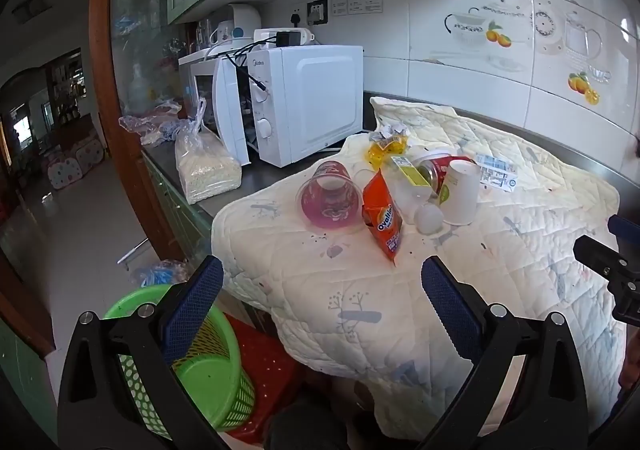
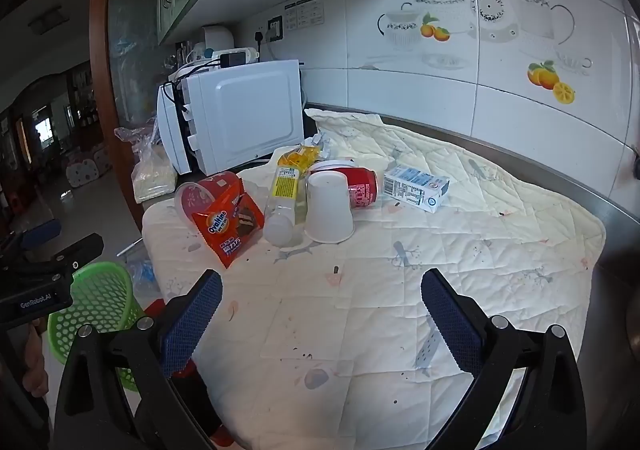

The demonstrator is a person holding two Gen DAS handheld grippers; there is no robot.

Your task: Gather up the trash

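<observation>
Trash lies on a quilted cream cloth (image 2: 440,262) on the counter: an orange Ovaltine wrapper (image 2: 228,224), a pink plastic cup on its side (image 1: 328,196), a clear bottle with a yellow label (image 2: 284,198), an upturned white paper cup (image 2: 329,210), a red can (image 2: 362,186), a small milk carton (image 2: 416,188) and a yellow wrapper (image 2: 298,156). A green mesh basket (image 1: 208,370) stands below the counter's left edge. My left gripper (image 1: 322,290) is open and empty over the cloth's near-left corner. My right gripper (image 2: 322,298) is open and empty above the cloth, short of the trash.
A white microwave (image 1: 308,102) with its door ajar stands behind the trash on the left. A bag of grain (image 1: 204,166) sits beside it. A red stool (image 1: 272,378) is under the basket. A tiled wall (image 2: 500,90) backs the counter.
</observation>
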